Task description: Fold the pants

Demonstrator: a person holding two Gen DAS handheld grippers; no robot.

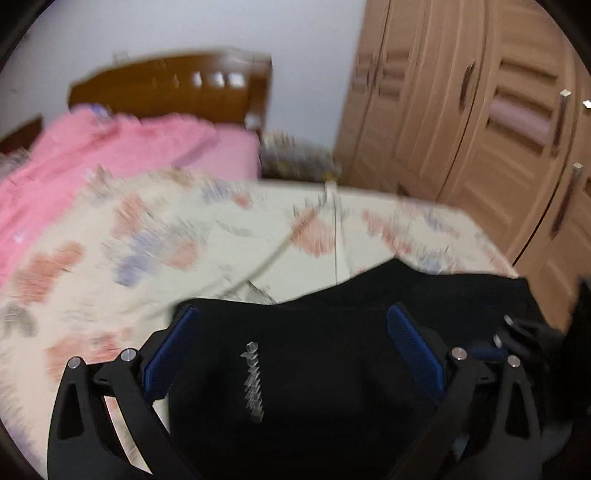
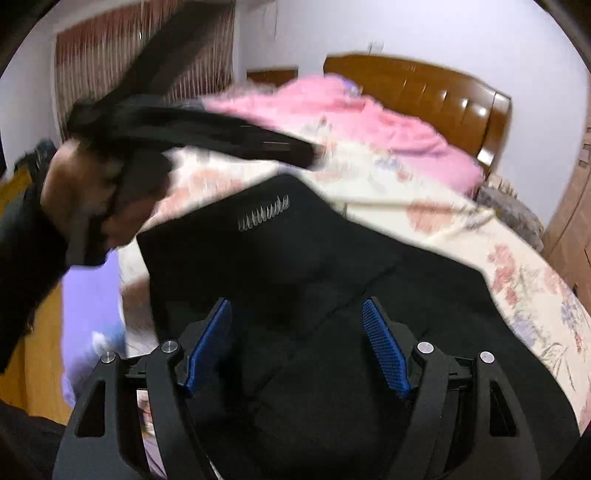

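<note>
Matt black cloth pants (image 2: 314, 266), glossy wooden headboard (image 2: 436, 88), floral cloth bedsheet (image 1: 147, 236)

This is a bedroom in a home. The main thing is a bed (image 2: 461, 236) covered with a cream sheet with flower print. At its head stands a dark brown wooden headboard (image 2: 424, 88) against a white wall (image 2: 406, 29). A pink blanket (image 2: 369, 122) lies bunched on the bed just before the headboard. Beside the bed stands a light wooden wardrobe (image 1: 480, 129) with panelled doors and metal handles. On the other side of the bed hangs a striped curtain (image 2: 110, 55).
</note>
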